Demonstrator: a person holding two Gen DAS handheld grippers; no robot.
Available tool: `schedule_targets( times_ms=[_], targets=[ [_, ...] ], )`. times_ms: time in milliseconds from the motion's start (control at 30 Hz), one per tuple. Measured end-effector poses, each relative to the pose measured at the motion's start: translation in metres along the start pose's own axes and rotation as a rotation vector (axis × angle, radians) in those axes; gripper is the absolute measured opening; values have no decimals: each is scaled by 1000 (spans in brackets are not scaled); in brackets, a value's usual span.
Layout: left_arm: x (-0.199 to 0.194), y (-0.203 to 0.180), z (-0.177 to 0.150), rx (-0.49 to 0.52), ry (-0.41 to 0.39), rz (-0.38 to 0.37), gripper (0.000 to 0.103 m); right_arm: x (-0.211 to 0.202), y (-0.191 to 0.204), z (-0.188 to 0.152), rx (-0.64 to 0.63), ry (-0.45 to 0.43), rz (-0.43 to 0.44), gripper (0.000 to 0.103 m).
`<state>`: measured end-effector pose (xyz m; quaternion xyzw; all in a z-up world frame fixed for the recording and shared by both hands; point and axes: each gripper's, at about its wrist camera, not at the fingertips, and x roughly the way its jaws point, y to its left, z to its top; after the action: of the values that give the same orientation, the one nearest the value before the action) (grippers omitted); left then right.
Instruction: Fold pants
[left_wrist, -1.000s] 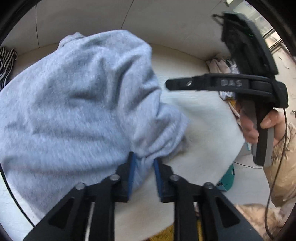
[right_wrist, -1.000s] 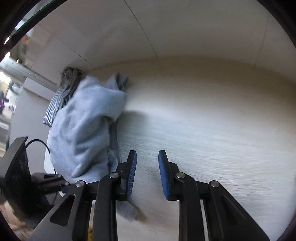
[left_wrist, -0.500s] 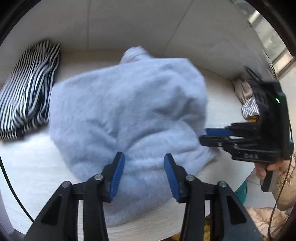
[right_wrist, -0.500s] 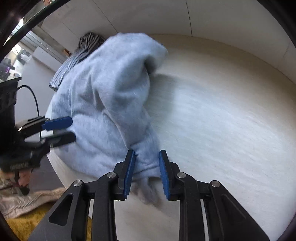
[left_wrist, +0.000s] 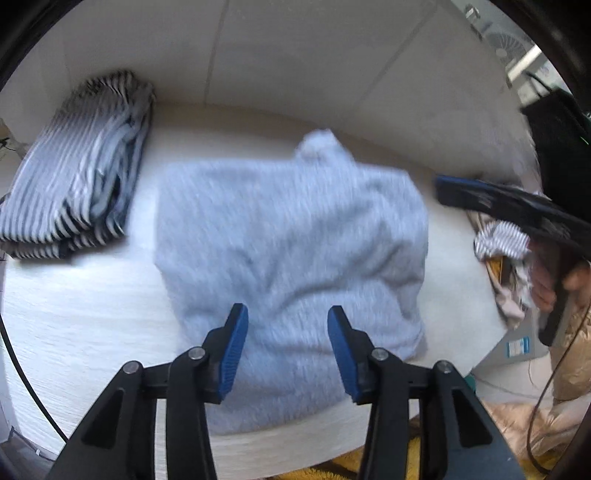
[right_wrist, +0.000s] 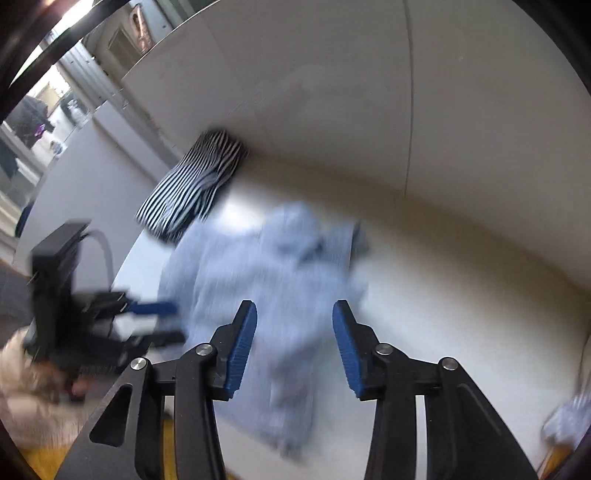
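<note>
Grey folded pants (left_wrist: 291, 251) on pale table (left_wrist: 81, 314)

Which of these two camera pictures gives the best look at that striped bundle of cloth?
The left wrist view. There the striped folded cloth lies large at the upper left on the table, beside the grey pants, with its stacked layers visible. The right wrist view shows it smaller, farther off by the wall, blurred, behind the pants.
</note>
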<state>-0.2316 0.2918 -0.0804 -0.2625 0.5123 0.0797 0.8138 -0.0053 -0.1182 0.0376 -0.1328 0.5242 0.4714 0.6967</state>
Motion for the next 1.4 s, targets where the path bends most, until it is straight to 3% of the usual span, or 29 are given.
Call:
schedule_targets(
  times_ms=[200, 267, 300, 400, 467, 600, 667, 733, 800, 933, 1067, 1233, 1267, 1300, 1333, 1400],
  targets=[
    [-14, 6, 30, 6, -109, 59, 48, 72, 13, 43, -17, 82, -50, 44],
    [-4, 5, 36, 16, -123, 107, 48, 87, 11, 41, -17, 131, -47, 8],
    [5, 3, 40, 11, -119, 136, 48, 91, 9, 39, -1, 159, -52, 4],
    [29, 13, 42, -42, -66, 196, 47, 94, -10, 33, 52, 208, -117, 4],
    [38, 24, 41, -82, -43, 189, 47, 104, -25, 32, 97, 248, -144, 5],
    [38, 27, 44, -109, -40, 183, 47, 98, -36, 30, 146, 219, -112, 17],
    [34, 29, 46, -129, -42, 171, 47, 84, -39, 28, 182, 172, -77, 19],
    [29, 30, 48, -149, -57, 150, 47, 63, -40, 25, 207, 136, -41, 33],
    [24, 31, 48, -162, -69, 138, 47, 43, -40, 23, 218, 102, -10, 40],
    [15, 35, 51, -173, -84, 129, 47, 25, -39, 13, 249, 130, 62, 47],
    [10, 31, 54, -157, -97, 140, 47, 35, -43, 2, 262, 213, -2, 47],
    [16, 18, 49, -137, -101, 138, 47, 59, -30, -3, 217, 243, 62, 47],
    [18, 16, 49, -134, -102, 139, 47, 66, -24, 0, 181, 238, 55, 44],
    [18, 15, 49, -132, -105, 140, 47, 64, -20, 1, 139, 227, 50, 27],
    [17, 15, 49, -131, -108, 145, 47, 64, -12, 2, 100, 214, 42, 20],
    [15, 14, 47, -126, -119, 153, 47, 50, -3, 8, 39, 144, 71, 17]
  ],
)
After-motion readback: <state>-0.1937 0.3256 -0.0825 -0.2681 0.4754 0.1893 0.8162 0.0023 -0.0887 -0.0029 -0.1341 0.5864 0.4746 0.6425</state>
